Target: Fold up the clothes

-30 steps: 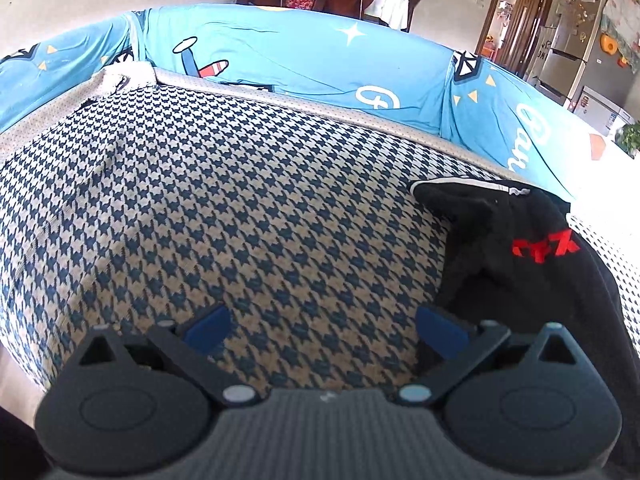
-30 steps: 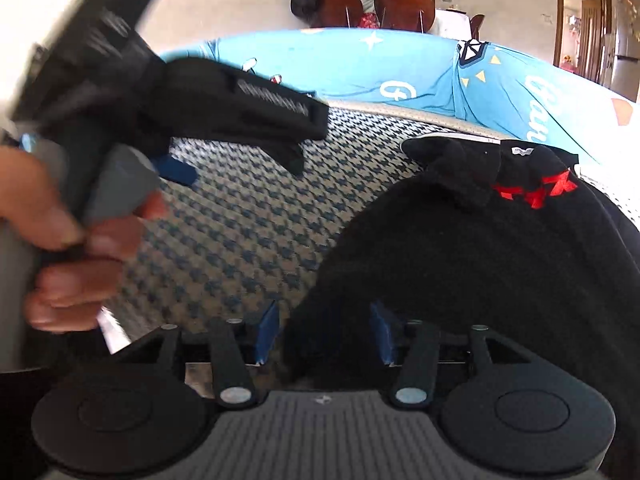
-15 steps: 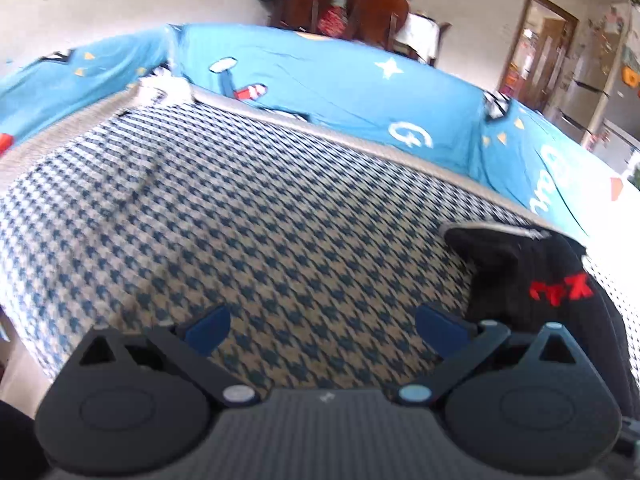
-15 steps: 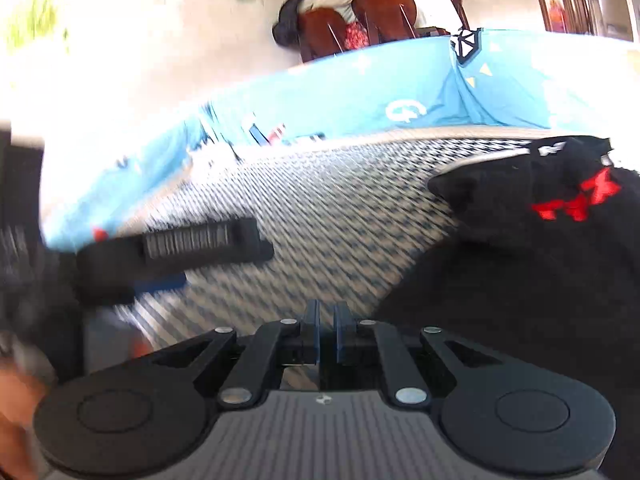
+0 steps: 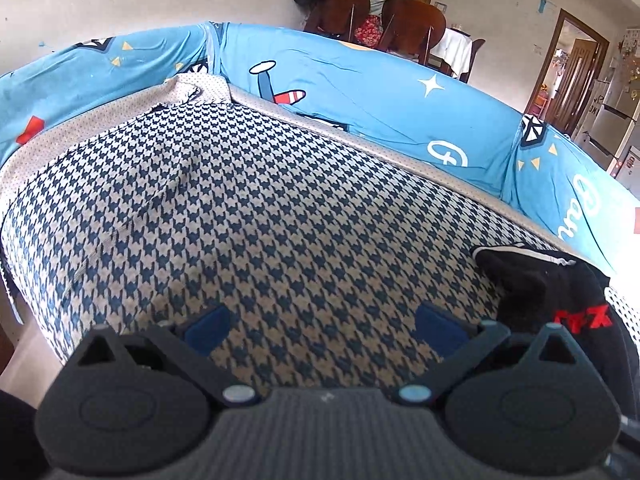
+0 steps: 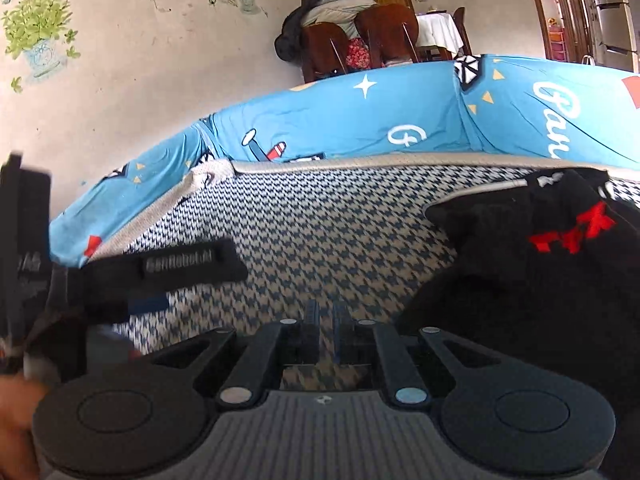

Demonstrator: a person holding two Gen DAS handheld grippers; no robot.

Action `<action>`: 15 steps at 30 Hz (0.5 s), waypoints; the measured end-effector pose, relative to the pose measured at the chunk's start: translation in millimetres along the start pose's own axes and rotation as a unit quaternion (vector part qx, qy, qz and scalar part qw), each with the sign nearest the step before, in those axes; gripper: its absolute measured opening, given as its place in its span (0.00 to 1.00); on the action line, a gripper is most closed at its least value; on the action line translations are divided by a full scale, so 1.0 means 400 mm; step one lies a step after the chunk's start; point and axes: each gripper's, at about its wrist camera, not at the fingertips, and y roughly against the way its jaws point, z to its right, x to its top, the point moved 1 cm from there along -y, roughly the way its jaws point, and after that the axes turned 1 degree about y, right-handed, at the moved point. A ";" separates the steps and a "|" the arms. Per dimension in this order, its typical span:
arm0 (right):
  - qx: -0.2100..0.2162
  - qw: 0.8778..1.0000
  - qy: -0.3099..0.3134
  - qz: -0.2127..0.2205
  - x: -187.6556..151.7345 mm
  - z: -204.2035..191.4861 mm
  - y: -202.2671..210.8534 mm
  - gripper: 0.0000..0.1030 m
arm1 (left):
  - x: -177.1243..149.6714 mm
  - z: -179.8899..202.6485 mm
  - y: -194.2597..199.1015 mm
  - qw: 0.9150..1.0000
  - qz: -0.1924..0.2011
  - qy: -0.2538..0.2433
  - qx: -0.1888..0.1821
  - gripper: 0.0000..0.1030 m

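A black garment (image 5: 552, 292) with red lettering lies crumpled on the right of the houndstooth sofa seat (image 5: 280, 220). My left gripper (image 5: 322, 316) hovers open over bare seat fabric to the left of the garment, with nothing between its blue pads. In the right wrist view the garment (image 6: 520, 280) fills the right side and its near edge runs up to my right gripper (image 6: 325, 312). That gripper's jaws are shut on this edge, and only a thin pinch of cloth is caught there. One finger (image 6: 180, 262) of the left gripper crosses the left of this view.
A blue cartoon-print cover (image 5: 360, 92) wraps the sofa's back and arm around the seat. Behind it stand wooden chairs (image 5: 400, 20) piled with clothes. The seat's front edge drops off at the lower left. A hand (image 6: 12, 420) shows at the bottom left of the right wrist view.
The right jaws have shut on the garment's near edge and lifted. Both grippers have risen and rolled a little. The left gripper has stayed open.
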 end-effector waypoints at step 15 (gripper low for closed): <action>0.038 0.993 0.019 -0.109 -0.181 0.014 0.085 0.10 | -0.020 0.019 -0.008 1.000 -0.005 -0.021 0.007 1.00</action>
